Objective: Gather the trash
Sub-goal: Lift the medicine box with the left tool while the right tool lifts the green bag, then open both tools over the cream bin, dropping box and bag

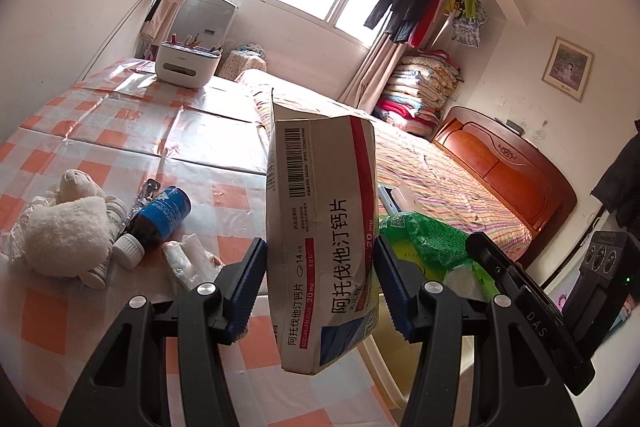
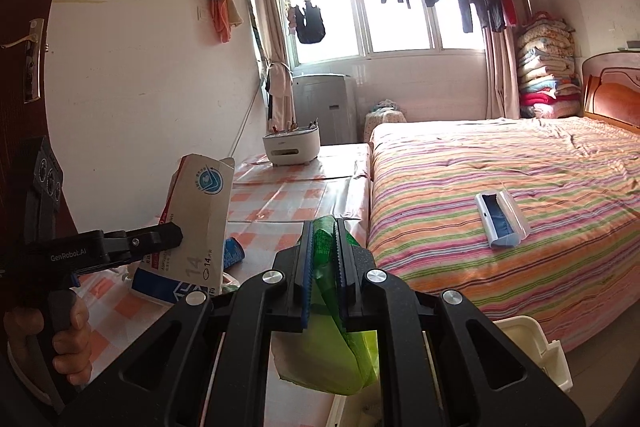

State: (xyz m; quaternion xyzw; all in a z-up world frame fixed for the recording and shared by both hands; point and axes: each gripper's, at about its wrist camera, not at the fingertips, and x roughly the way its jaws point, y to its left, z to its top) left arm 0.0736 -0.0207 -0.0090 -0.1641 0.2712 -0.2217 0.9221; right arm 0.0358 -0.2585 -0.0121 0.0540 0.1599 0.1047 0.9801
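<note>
The left gripper [image 1: 320, 279] clamps an upright medicine box [image 1: 320, 227]; the green bag [image 2: 336, 307], pinched by the right gripper [image 2: 322, 267], hangs just right of it.

the right gripper [image 2: 323, 259] is clamped on a green plastic bag [image 2: 332, 343] that hangs below its jaws. at left, a hand [image 2: 60, 339] holds the left gripper [image 2: 160, 239], which grips a crumpled medicine box [image 2: 196, 223] above the checked table [image 2: 296, 195]. a small blue-lined case, perhaps a lint brush [image 2: 502, 221], lies on the striped bed [image 2: 520, 171].
</note>
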